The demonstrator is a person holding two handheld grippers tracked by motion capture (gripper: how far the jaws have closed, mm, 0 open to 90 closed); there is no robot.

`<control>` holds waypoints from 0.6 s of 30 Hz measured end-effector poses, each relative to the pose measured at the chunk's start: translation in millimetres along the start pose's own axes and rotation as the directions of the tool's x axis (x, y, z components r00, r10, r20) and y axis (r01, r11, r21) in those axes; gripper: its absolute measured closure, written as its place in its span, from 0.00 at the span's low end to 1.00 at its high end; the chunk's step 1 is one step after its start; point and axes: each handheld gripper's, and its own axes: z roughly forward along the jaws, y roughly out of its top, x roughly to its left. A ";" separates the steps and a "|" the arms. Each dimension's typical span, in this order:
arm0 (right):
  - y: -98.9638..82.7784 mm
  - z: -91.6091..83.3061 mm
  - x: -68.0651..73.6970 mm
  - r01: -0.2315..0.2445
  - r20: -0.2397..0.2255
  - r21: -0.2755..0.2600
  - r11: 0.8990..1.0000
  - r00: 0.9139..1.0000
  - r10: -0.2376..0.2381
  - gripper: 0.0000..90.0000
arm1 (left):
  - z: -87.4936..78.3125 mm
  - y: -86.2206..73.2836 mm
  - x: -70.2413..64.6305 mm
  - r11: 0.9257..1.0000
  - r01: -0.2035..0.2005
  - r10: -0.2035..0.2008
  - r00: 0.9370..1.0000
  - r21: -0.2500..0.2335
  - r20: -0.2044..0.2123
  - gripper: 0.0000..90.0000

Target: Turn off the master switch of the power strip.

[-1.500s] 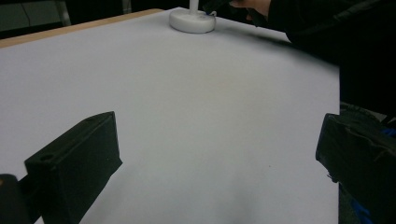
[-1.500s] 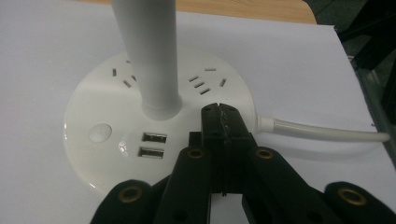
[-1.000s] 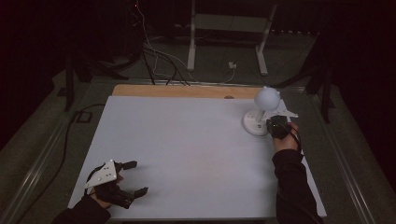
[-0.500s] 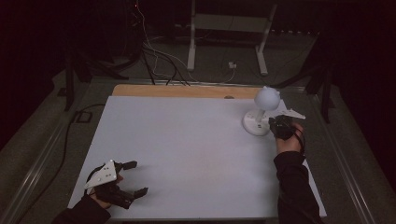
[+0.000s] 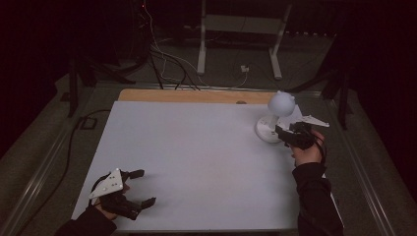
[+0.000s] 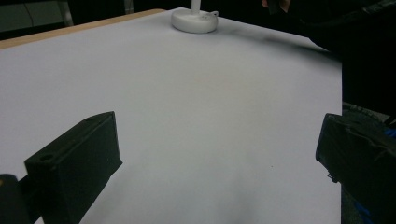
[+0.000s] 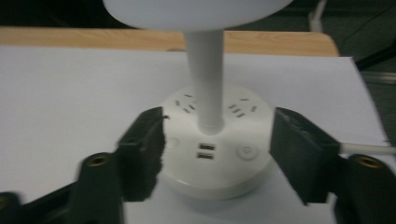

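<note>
White lamp (image 5: 275,123) at right of centre in the high view, upright on the table (image 5: 196,157). Right gripper (image 5: 281,133) just beside its base, jaws just opened, straddling the base (image 7: 215,144) without pressing, nothing held. Left gripper (image 5: 140,187) at lower left, spread wide, empty.

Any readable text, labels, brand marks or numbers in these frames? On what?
None readable.
Lamp base: no print, only socket slots, two USB ports and round buttons; any mark on the buttons is too blurred to tell.
White tabletop: blank.
Left gripper and right gripper: no lettering visible.
</note>
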 end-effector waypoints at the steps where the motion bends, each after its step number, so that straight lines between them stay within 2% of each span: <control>1: -1.3 -2.2 0.6 -0.007 -0.017 -0.010 1.000 1.000 0.007 0.29 | 0.0 0.0 0.0 1.000 0.000 0.000 1.000 -0.001 0.000 0.00; 5: -3.4 -6.0 0.4 -0.034 -0.098 -0.007 0.999 0.995 0.034 0.17 | -0.2 0.0 0.2 1.000 0.002 -0.002 1.000 -0.002 0.000 0.00; 8: -5.5 -9.6 -0.3 -0.036 -0.160 0.009 0.999 0.986 0.037 0.16 | -0.1 0.0 0.1 1.000 0.001 -0.001 1.000 -0.002 0.000 0.00; 10: -7.1 -11.7 1.1 -0.044 -0.177 0.001 0.999 0.983 0.043 0.17 | -0.2 0.1 0.1 1.000 0.002 -0.002 1.000 -0.002 0.000 0.00; 12: -8.1 -13.4 4.0 -0.011 -0.159 0.010 1.000 0.987 0.012 0.17 | -0.3 0.1 0.1 1.000 0.002 -0.002 1.000 -0.002 -0.001 0.00; 15: -9.6 -14.1 5.4 -0.001 -0.164 0.010 1.000 0.986 0.003 0.16 | -0.2 0.1 0.1 1.000 0.002 -0.002 1.000 -0.001 -0.001 0.00; 17: -11.1 -15.5 7.0 0.011 -0.165 0.007 1.000 0.986 -0.010 0.13 | -0.2 0.1 0.1 1.000 0.003 -0.003 1.000 -0.001 0.000 0.00; 18: -12.0 -15.7 7.3 0.016 -0.176 -0.009 1.000 0.984 -0.017 0.07 | -0.2 0.0 0.1 1.000 0.003 -0.003 1.000 -0.002 0.000 0.00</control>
